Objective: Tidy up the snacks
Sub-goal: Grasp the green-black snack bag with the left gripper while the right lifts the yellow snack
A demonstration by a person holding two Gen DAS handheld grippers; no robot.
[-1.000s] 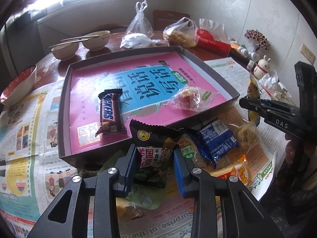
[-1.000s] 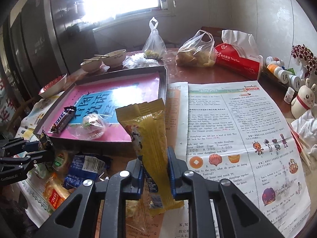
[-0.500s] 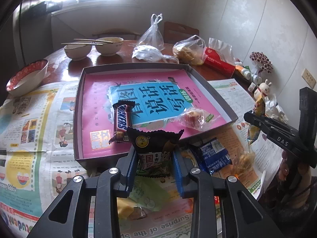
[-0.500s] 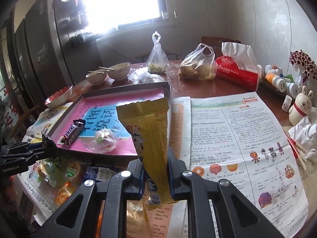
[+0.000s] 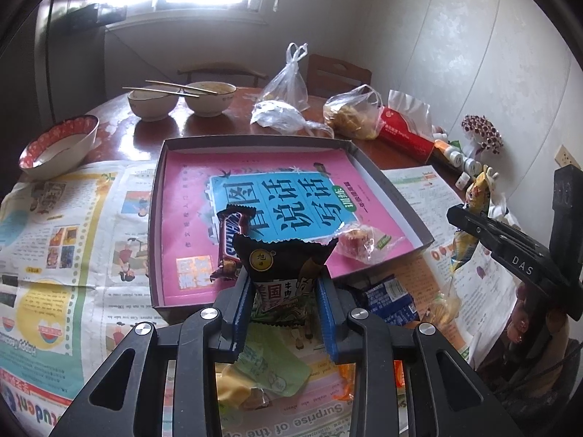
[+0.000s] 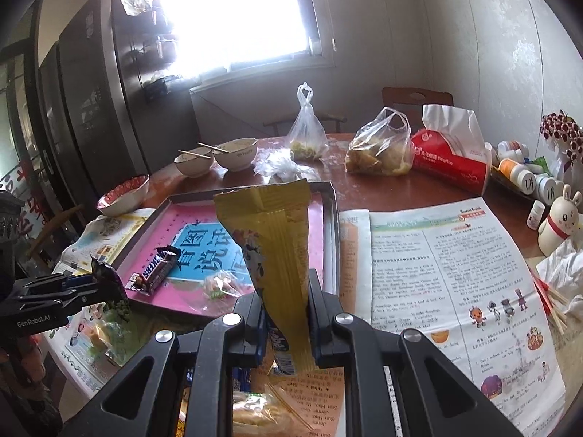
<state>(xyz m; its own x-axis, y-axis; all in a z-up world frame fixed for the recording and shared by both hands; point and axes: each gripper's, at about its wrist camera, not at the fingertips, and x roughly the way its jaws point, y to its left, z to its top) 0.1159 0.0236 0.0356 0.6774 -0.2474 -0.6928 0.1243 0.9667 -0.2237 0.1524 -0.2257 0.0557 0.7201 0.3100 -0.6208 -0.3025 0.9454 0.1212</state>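
Note:
My left gripper (image 5: 284,302) is shut on a black snack packet (image 5: 282,273), held upright just in front of the near edge of the shallow grey tray (image 5: 386,182) lined with a pink book cover. In the tray lie a Snickers bar (image 5: 229,244) and a clear-wrapped sweet (image 5: 359,240). My right gripper (image 6: 286,322) is shut on a long yellow snack packet (image 6: 277,255), standing upright over the tray's right edge (image 6: 329,236). The left gripper (image 6: 78,289) with its dark packet (image 6: 107,282) shows at the far left of the right wrist view, the right gripper (image 5: 470,218) at the right of the left wrist view.
Loose snacks lie on the newspaper before the tray: a blue packet (image 5: 388,296), a green wrapper (image 5: 271,364). Behind the tray stand bowls with chopsticks (image 5: 182,100), a red-rimmed bowl (image 5: 60,145), plastic bags (image 6: 379,145), a red tissue pack (image 6: 452,156), bottles and a rabbit figure (image 6: 559,218).
Both grippers have risen with their packets still clamped. The black packet now stands higher against the tray's near edge, and the yellow packet has lifted off the newspaper.

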